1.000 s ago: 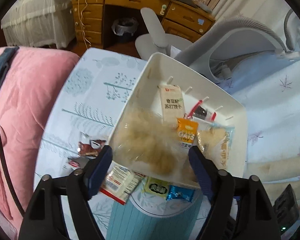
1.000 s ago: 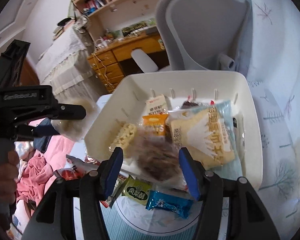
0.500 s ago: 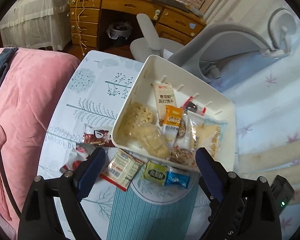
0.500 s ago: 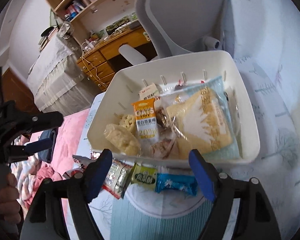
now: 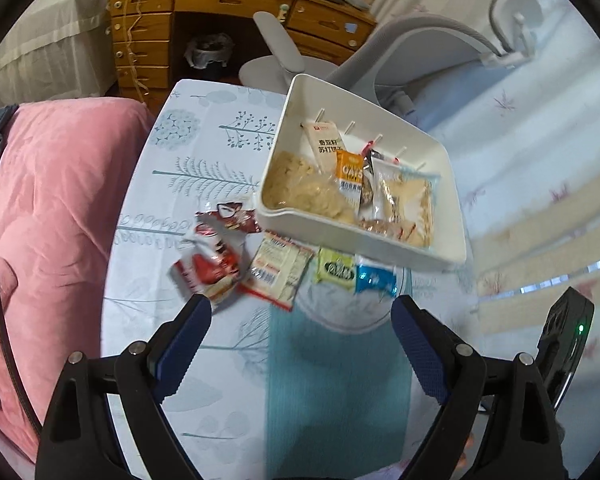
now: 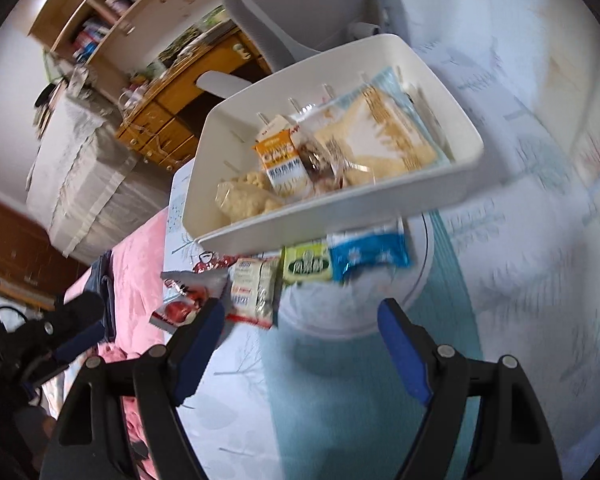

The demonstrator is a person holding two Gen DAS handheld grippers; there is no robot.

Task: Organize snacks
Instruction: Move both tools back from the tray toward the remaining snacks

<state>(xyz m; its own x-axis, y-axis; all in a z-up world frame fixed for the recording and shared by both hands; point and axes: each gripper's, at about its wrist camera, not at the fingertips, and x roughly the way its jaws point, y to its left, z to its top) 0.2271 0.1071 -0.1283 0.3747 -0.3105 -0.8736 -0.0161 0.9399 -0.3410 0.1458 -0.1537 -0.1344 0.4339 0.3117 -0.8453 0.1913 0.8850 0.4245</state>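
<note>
A white bin (image 5: 380, 246) (image 6: 340, 210) on the table holds several snack packets, among them an orange oats packet (image 5: 349, 172) (image 6: 282, 160) and a clear bag of pale puffs (image 5: 300, 190) (image 6: 240, 198). In front of it lie a blue packet (image 5: 376, 278) (image 6: 366, 254), a green packet (image 5: 336, 268) (image 6: 306, 266), a white packet (image 5: 278, 270) (image 6: 252, 294) and red packets (image 5: 210, 264) (image 6: 184, 304). My left gripper (image 5: 300, 320) and right gripper (image 6: 300, 320) are both open and empty, held back above the loose packets.
The table has a pale tree-print cloth (image 5: 204, 152) with a teal mat (image 5: 336, 380). A pink quilt (image 5: 48, 208) lies to the left. A grey office chair (image 5: 412, 52) and a wooden desk (image 5: 228, 4) stand behind the bin.
Both grippers let go of snack bags into the bin, opened wide and drew back toward me. The bin now looks smaller and farther off.
</note>
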